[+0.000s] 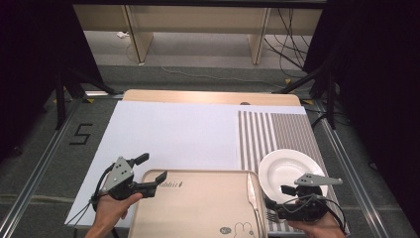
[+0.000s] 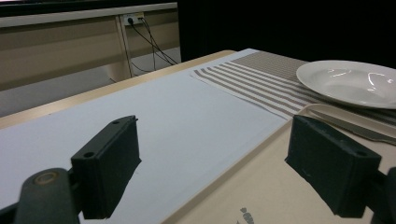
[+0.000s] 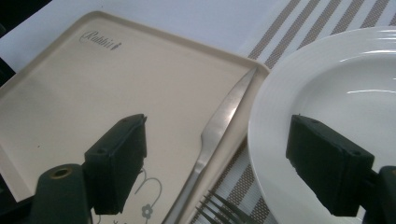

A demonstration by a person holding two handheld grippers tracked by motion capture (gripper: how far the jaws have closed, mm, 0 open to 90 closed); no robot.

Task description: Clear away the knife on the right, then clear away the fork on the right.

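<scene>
Risk sits mostly on our right side, where the right gripper point(image 1: 289, 198) hangs with its fingers point(image 3: 116, 163) spread wide and empty, over the gap between the table knife point(image 3: 219, 126) and the white plate point(image 3: 336, 93). The knife lies along the right edge of the beige tray point(image 1: 198, 208), half on its raised rim, with its handle toward us and the fork point(image 3: 222, 210) just beside it on the striped placemat point(image 1: 277, 129). If we go for the knife from here, we judge that one finger could come down on the plate's rim and tip or shove it, since the plate touches or nearly touches the tray corner. A thin, flat, shiny handle resting on a sloped rim could also slide into the tray or off onto the placemat when pinched, and the fork tines could get caught in the same closing motion.

Our left gripper point(image 1: 148, 173) is also open, its fingers point(image 2: 107, 163) straddling the tray's far left corner without pressing on it, one over the white sheet point(image 1: 173, 134) and one over the tray. Closing there carelessly might lift or skew the tray and roll the knife off its edge.
</scene>
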